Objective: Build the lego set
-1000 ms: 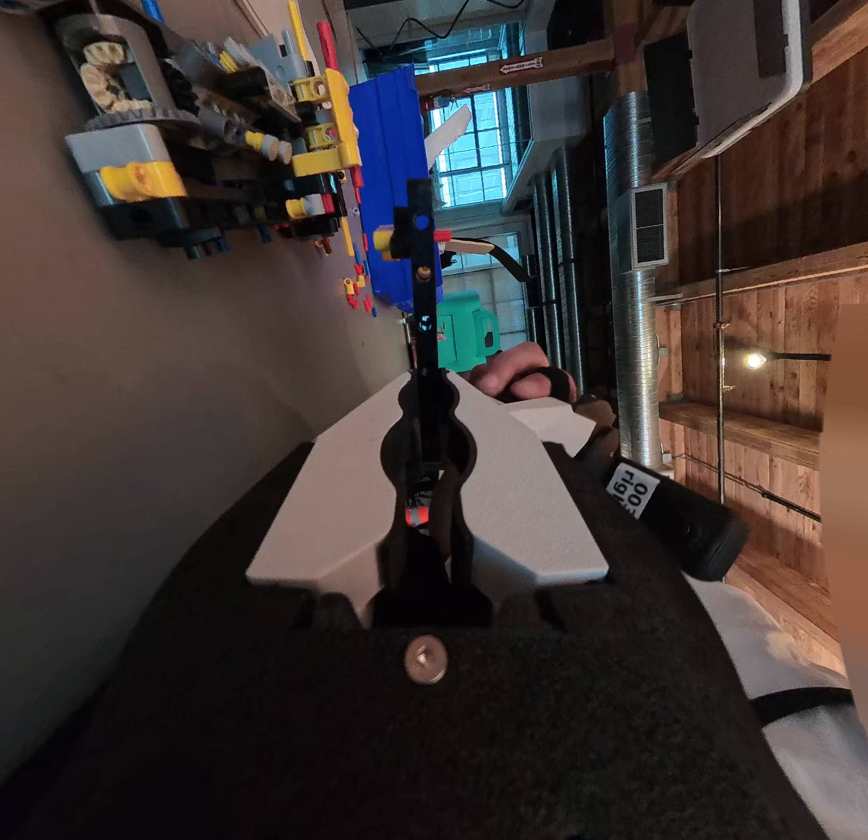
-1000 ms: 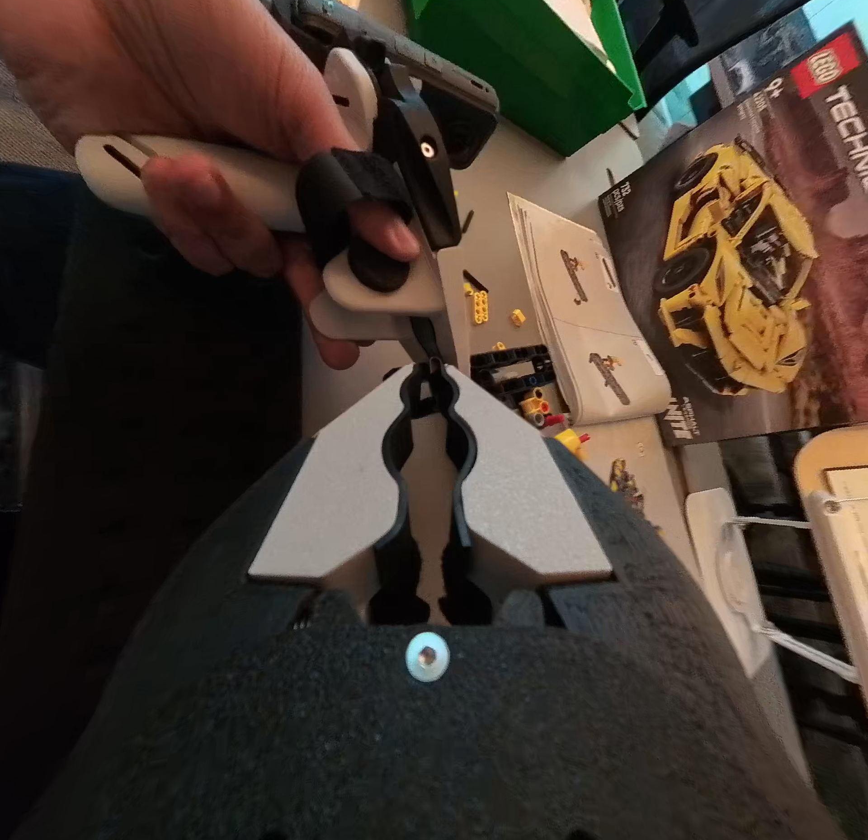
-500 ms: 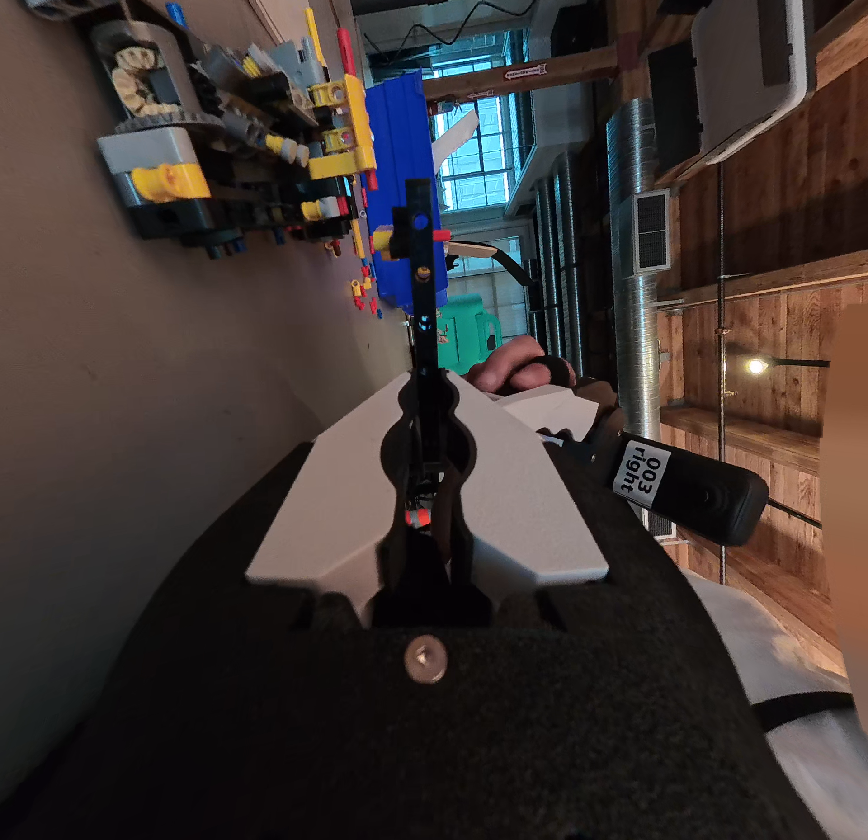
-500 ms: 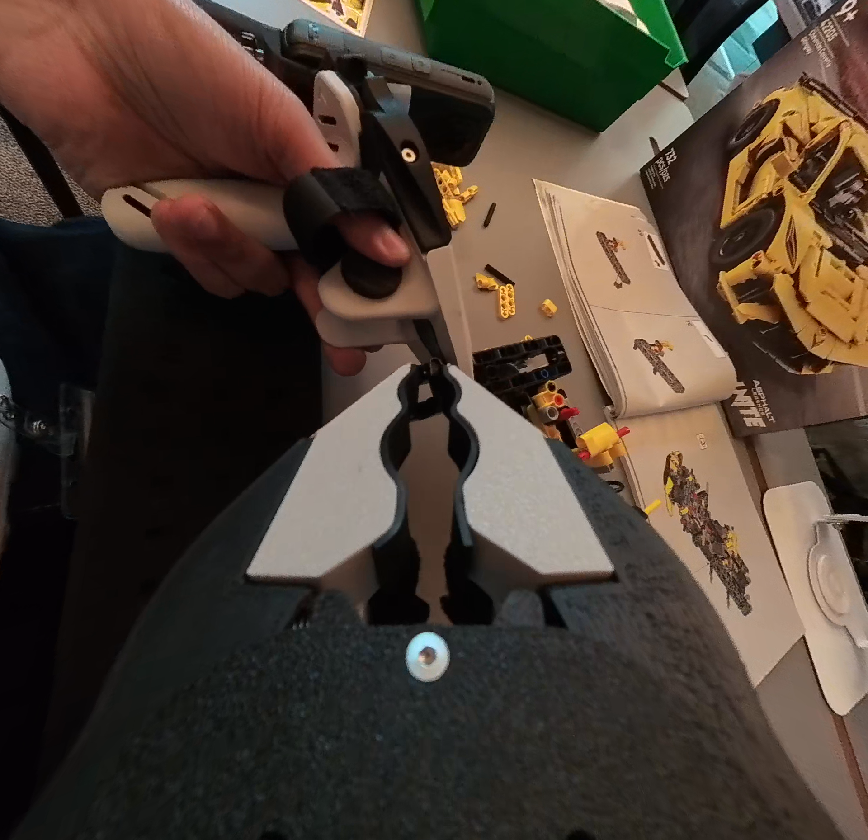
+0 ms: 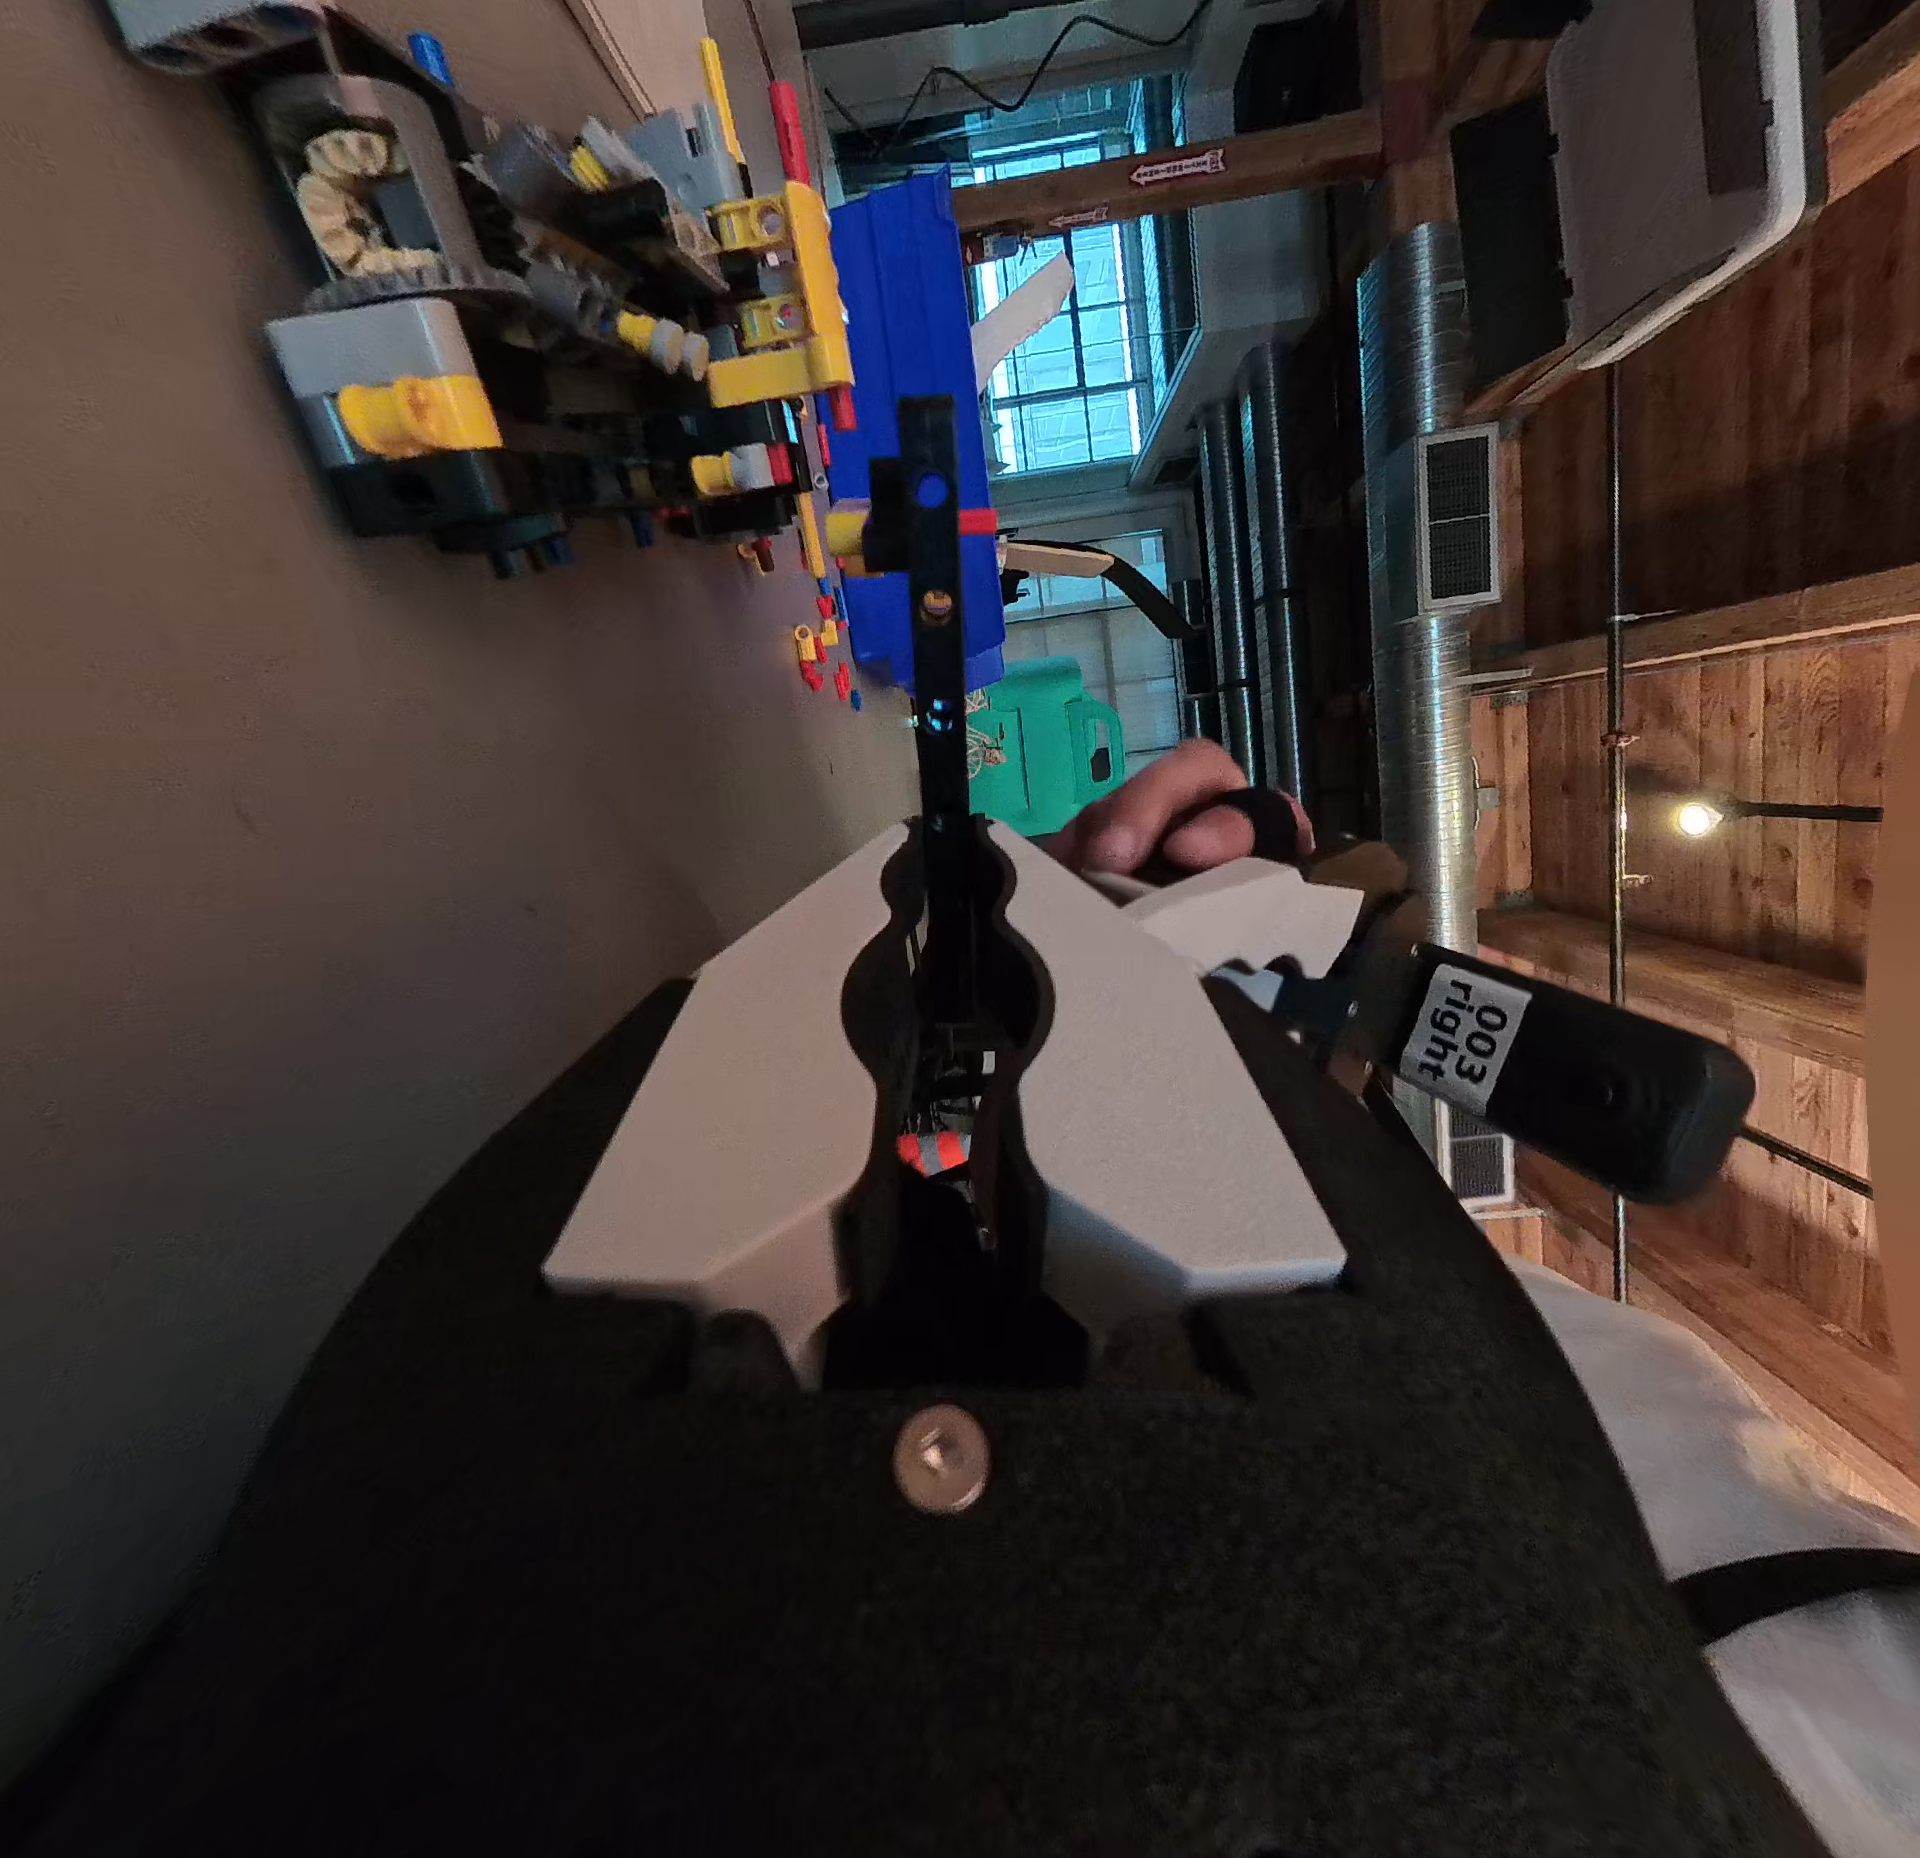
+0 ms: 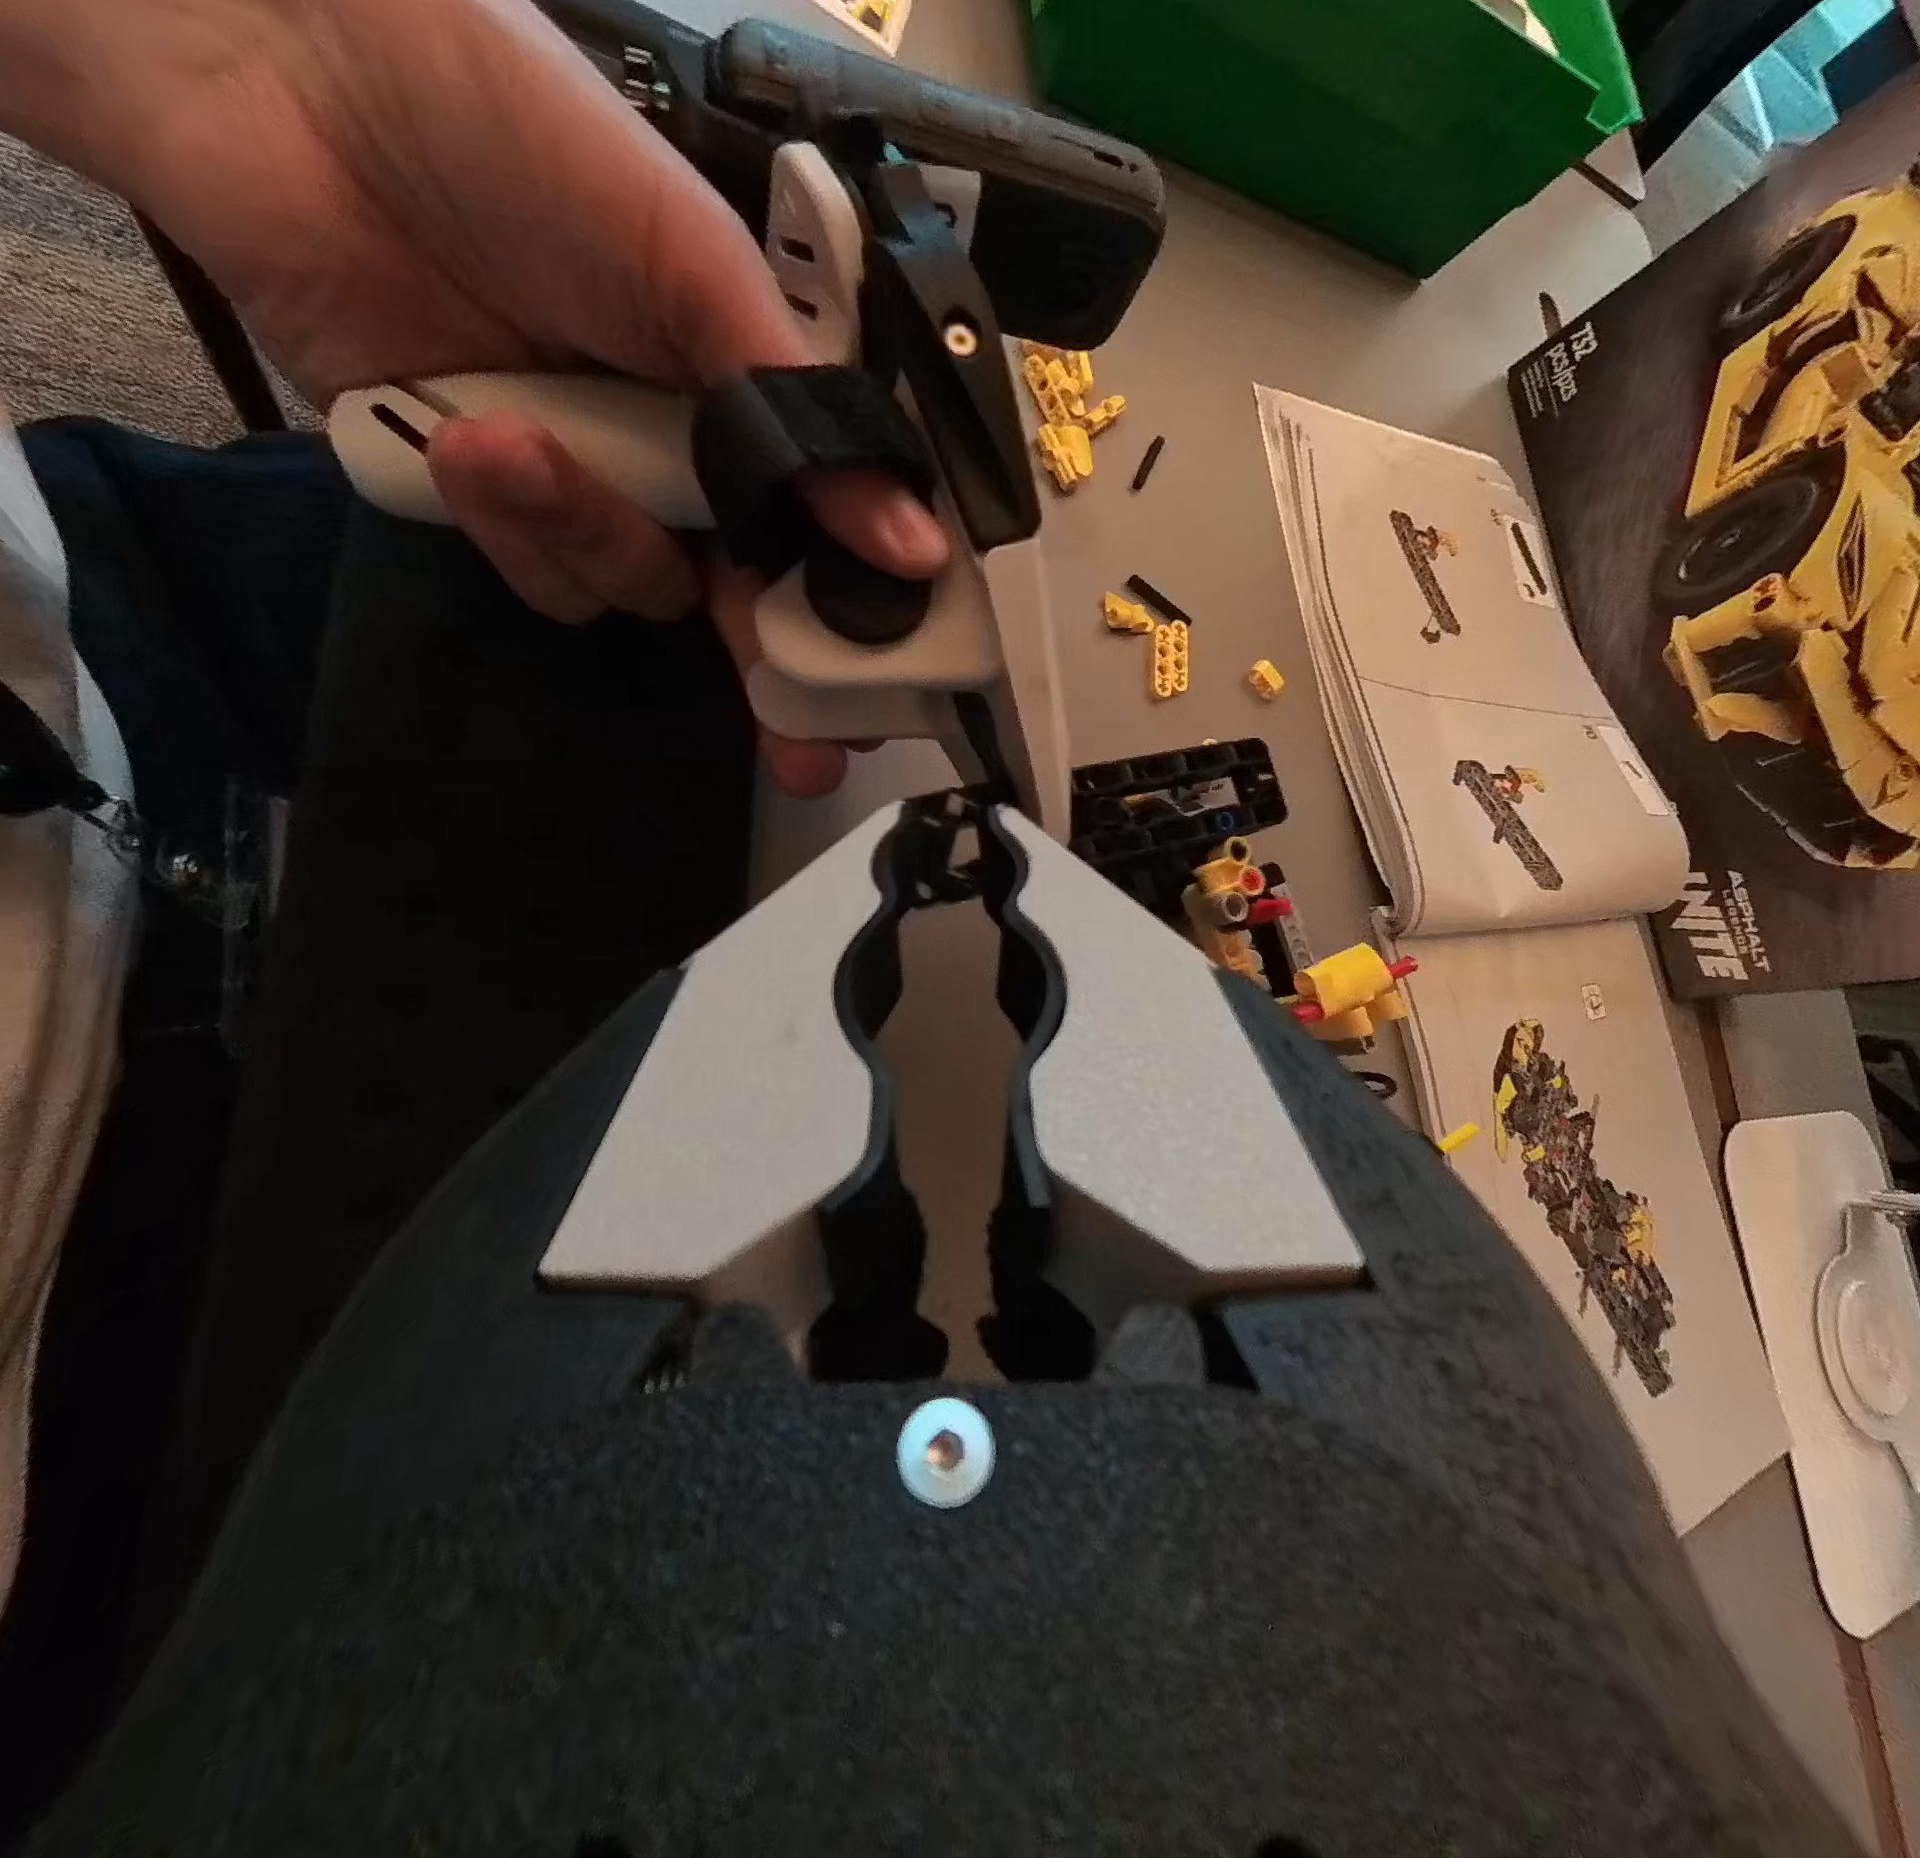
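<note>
A: State of left claw (image 5: 940,832)?

B: Closed tight on a long black beam (image 5: 930,561). Grips it at the near end, with the rest projecting straight ahead past the tips. Carries a blue pin, a yellow connector and a red pin toward the far end.

A: State of right claw (image 6: 956,832)?

B: Narrowed almost to contact at the tips, just beside a finger of the left claw. Shows something small and black between the tips (too dark to identify). Cannot tell whether clamped or merely touching.

A: Location of the partly built model (image 5: 540,354)?

B: Rests on the bench (image 5: 312,873), well ahead of the held beam and next to a blue bin (image 5: 904,281).

A: Remaining items in the right wrist view?

B: Black frame piece (image 6: 1174,800) and yellow sub-assembly (image 6: 1345,977) near the claw tips. Loose yellow pieces (image 6: 1065,416) farther out. Open instruction booklet (image 6: 1455,665) beside the set box (image 6: 1766,561). Green bin (image 6: 1299,73) at the far edge.
</note>
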